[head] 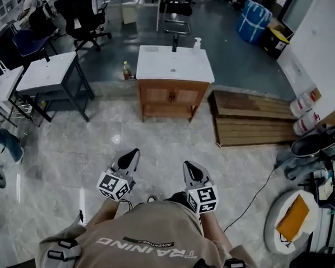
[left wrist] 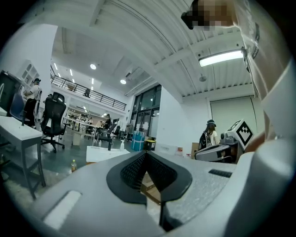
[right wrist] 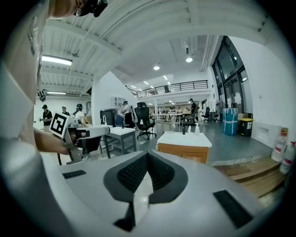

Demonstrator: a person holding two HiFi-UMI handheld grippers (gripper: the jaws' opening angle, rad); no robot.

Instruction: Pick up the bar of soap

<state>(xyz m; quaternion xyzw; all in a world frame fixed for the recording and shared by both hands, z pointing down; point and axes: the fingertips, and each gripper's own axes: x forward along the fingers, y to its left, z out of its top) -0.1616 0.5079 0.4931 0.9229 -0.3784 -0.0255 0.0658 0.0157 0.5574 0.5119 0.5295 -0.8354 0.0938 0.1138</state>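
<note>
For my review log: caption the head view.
Person holds left tongs and right tongs, both shut, facing a wooden sink cabinet.

Pale glossy stone-look floor (head: 155, 152) in foreground, grey beyond. Wood-fronted counter (head: 172, 94) with white top at centre; wooden planks (head: 252, 121) stacked just beside, on its right. White table (head: 47, 74) left, black office chairs (head: 81, 14) behind. White wall (head: 324, 38) right. Tall windows (right wrist: 229, 69), mezzanine railing (right wrist: 178, 85), ceiling tube light (left wrist: 221, 57) lit.

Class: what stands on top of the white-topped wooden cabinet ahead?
On the cabinet top a dark faucet and a pump bottle stand at the back edge. Any soap bar is too small to tell.
</note>
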